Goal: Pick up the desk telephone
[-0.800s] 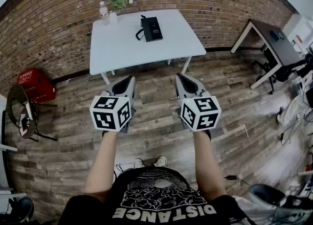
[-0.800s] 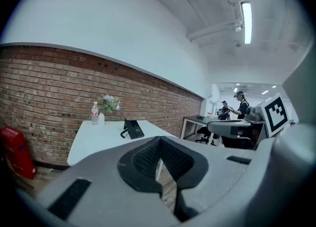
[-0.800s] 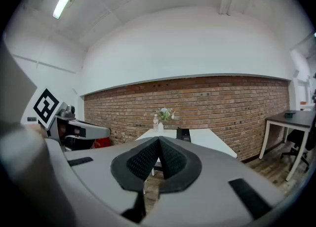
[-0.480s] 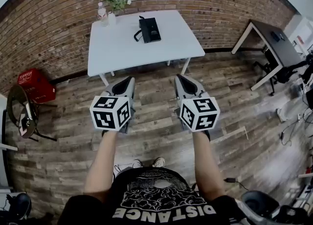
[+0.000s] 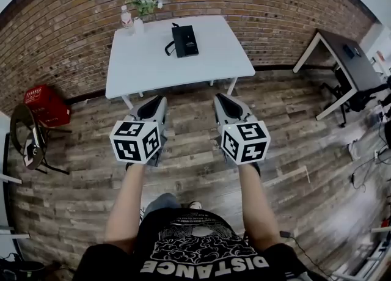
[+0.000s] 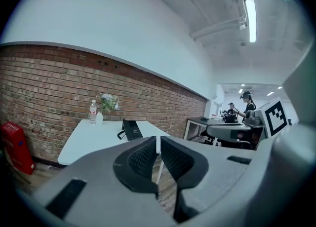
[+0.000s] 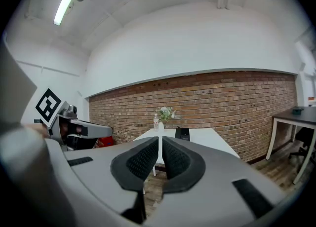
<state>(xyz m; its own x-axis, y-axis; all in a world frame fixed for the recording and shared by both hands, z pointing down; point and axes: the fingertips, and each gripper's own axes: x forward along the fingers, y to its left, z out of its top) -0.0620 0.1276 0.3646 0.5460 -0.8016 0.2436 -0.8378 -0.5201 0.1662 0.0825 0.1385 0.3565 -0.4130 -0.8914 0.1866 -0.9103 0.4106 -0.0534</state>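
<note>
A black desk telephone (image 5: 184, 41) with a coiled cord lies on the white table (image 5: 153, 66) by the brick wall; it shows small in the left gripper view as the telephone (image 6: 131, 129) and in the right gripper view as the telephone (image 7: 182, 133). My left gripper (image 5: 160, 98) and right gripper (image 5: 217, 96) are held side by side over the wooden floor, well short of the table. Both are shut with nothing between the jaws. In their own views the left gripper (image 6: 158, 139) and right gripper (image 7: 160, 140) point toward the table.
A water bottle (image 5: 127, 17), a small white vase and flowers (image 5: 145, 0) stand at the table's far left corner. A red crate (image 5: 46, 106) and round mirror (image 5: 27, 137) sit at left. A dark desk (image 5: 342, 60) stands at right; people (image 6: 245, 103) stand far off.
The table and telephone have shifted slightly left and up in the head view. Both grippers stay shut and level, drifting a little left.
</note>
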